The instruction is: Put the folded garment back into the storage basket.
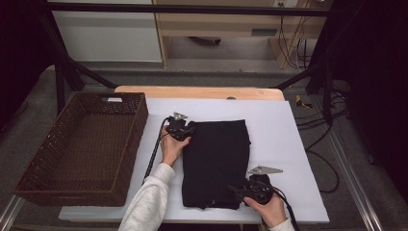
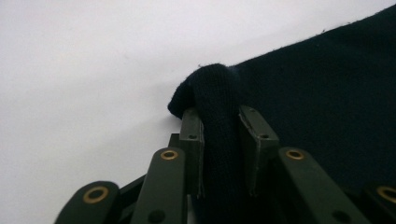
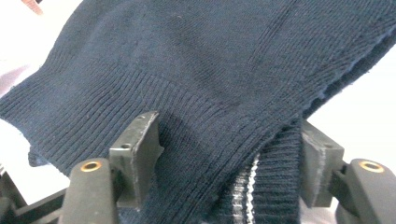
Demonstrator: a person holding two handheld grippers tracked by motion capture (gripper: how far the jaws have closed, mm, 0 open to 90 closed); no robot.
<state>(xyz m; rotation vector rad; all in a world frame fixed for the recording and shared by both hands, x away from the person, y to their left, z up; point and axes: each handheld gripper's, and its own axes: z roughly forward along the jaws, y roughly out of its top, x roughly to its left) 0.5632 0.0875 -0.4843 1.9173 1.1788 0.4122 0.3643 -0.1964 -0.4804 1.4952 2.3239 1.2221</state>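
A brown wicker basket [image 1: 82,144] sits at the far left of the table, well to the left of the left gripper [image 1: 182,129] and apart from it. The white sheet [image 1: 284,144] covers the table under everything else.

The left gripper rests at the far left corner of a folded dark sweater [image 1: 216,161]. In the left gripper view its jaws are drawn in narrow, pinching a rolled fold of the sweater [image 2: 215,107] that stands up between the two pads, with the rest of the knit spreading away to that gripper's right over the white sheet [image 2: 93,70].

The sweater lies flat between the two grippers, a long dark rectangle.

The right gripper [image 1: 240,191] lies at the near right corner of the sweater. In the right gripper view its jaws stand fairly wide, and the ribbed hem of the sweater [image 3: 205,93] lies across and between them; whether the pads press it, I cannot tell. A bit of white-striped knit shows near the right pad.
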